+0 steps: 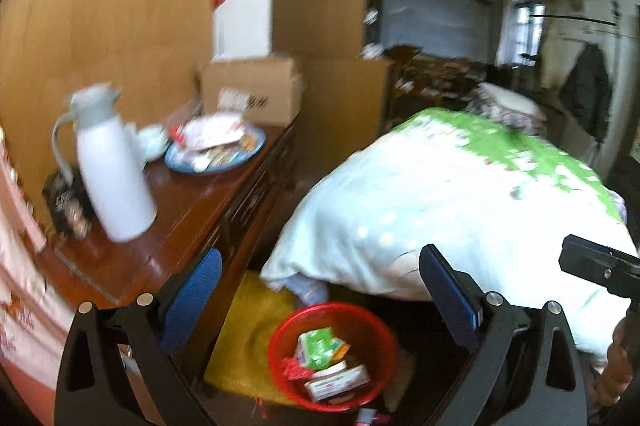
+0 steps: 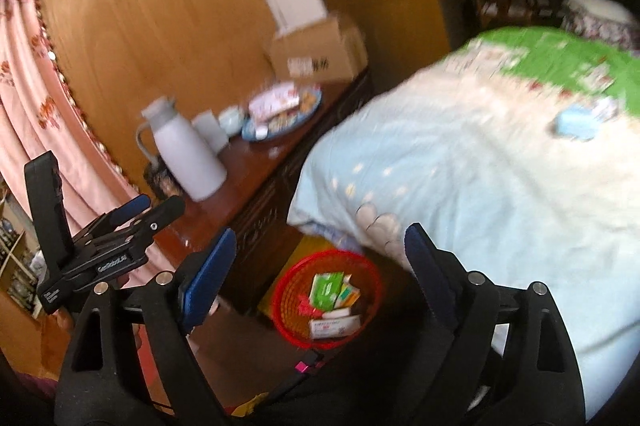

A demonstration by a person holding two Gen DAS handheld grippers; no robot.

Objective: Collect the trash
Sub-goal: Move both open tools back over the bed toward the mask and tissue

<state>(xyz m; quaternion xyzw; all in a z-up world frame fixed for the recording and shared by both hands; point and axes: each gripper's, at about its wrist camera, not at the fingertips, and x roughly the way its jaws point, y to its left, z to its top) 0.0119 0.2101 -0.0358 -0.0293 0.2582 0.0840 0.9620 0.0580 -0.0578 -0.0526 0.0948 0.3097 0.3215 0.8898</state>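
Observation:
A red mesh bin [image 1: 280, 330] stands on the floor between the dresser and the bed, holding a green packet [image 1: 318, 344], a white box and other wrappers. My left gripper [image 1: 320, 290] hovers above it, open, with nothing between its blue pads. From the right wrist view the same bin [image 2: 288, 274] lies below my right gripper [image 2: 320, 274], which is also open and empty. My left gripper [image 2: 154, 208] shows at the left of that view. A small light-blue item [image 2: 576, 122] lies on the bed cover.
A dark wooden dresser [image 1: 188, 202] on the left carries a white thermos jug [image 1: 112, 166], a blue plate [image 1: 216, 146] piled with wrappers and a cardboard box [image 1: 252, 90]. The bed with its pale blue and green quilt [image 1: 460, 194] fills the right. A yellow mat [image 1: 244, 342] lies by the bin.

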